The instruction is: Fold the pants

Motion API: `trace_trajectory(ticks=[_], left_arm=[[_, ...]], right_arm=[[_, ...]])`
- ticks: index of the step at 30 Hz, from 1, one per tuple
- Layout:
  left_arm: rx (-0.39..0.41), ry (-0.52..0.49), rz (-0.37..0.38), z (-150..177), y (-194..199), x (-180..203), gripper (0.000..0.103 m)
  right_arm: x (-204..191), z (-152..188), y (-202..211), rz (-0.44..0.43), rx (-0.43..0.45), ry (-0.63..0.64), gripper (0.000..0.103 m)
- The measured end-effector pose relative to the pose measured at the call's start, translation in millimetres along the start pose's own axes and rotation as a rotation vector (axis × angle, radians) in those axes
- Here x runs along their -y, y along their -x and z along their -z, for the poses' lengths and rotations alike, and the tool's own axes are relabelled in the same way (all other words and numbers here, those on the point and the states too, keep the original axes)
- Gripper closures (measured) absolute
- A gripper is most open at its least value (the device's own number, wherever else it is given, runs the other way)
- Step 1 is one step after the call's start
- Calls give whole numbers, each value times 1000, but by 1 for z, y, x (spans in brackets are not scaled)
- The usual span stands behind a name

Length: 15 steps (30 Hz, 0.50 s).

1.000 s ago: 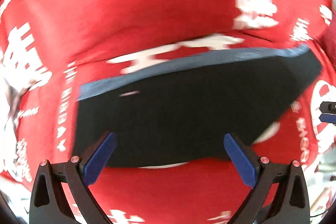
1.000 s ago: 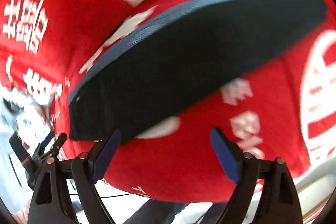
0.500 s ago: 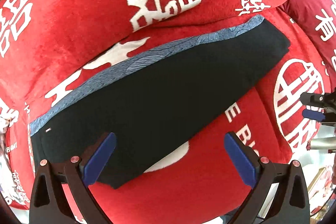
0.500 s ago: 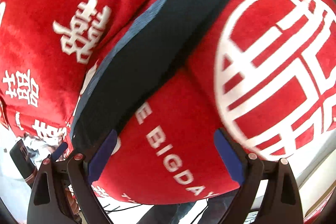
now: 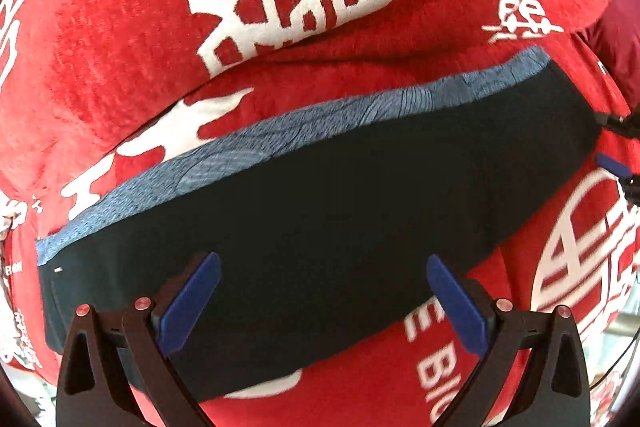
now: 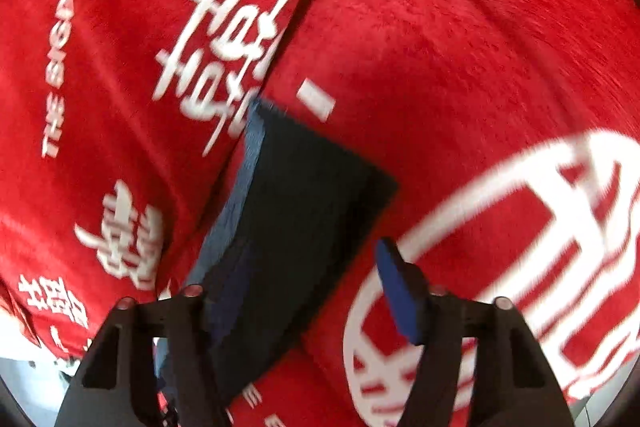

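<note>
We see the pants [image 5: 328, 227] lying flat on a big red blanket [image 5: 120, 27] with white letters and signs on it. The pants are dark, almost black, and folded into a long strip. A blue-grey band [image 5: 280, 143] runs along the far long edge. In the left wrist view the strip goes from the lower left up to the upper right.

Our left gripper [image 5: 320, 303] hangs over the near long edge of the pants. Its two blue pads [image 5: 188, 307] stand wide apart. Nothing is between them but the cloth lying below, and they do not squeeze it.

At the far right edge of that view we can just see a bit of the other gripper, near the right end of the pants.

In the right wrist view, our right gripper [image 6: 312, 307] is over that short end of the pants [image 6: 304, 211]. The picture is blurry here. Its jaws have just been closing, but there is a gap between them. The right blue pad [image 6: 400, 299] stands over the red blanket [image 6: 460, 47], just beside the edge of the pants. The left pad is hard to make out against the dark cloth, so it may be touching the pants, but we cannot tell for sure. We do not see the pads pinching the cloth.

A big white round sign [image 6: 520, 247] on the blanket lies right next to this end of the pants.
</note>
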State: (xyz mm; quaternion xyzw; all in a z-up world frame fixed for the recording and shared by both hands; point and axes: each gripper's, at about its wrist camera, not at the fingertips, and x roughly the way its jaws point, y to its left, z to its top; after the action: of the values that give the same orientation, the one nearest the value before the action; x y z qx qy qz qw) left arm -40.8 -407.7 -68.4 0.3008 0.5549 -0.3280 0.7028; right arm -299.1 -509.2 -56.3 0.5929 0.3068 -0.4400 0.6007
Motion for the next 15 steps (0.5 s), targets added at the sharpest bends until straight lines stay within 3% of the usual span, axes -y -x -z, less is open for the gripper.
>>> trace_trajectory(ticks=[5, 8, 10, 13, 15], left_arm=[[-58, 70, -16, -9, -27, 2, 0], [-61, 71, -25, -9, -29, 5, 0], [-63, 52, -37, -9, -33, 7, 0], [-99, 38, -59, -5, -47, 10, 0], [-103, 52, -51, -2, -51, 9, 0]], right_arm=[[8, -7, -13, -3, -20, -27, 40], [13, -8, -8, -20, -29, -35, 90], [18, -4, -2, -22, -23, -42, 94], [33, -3, -1, 68, -27, -19, 97], [43, -1, 1, -40, -47, -68, 97]])
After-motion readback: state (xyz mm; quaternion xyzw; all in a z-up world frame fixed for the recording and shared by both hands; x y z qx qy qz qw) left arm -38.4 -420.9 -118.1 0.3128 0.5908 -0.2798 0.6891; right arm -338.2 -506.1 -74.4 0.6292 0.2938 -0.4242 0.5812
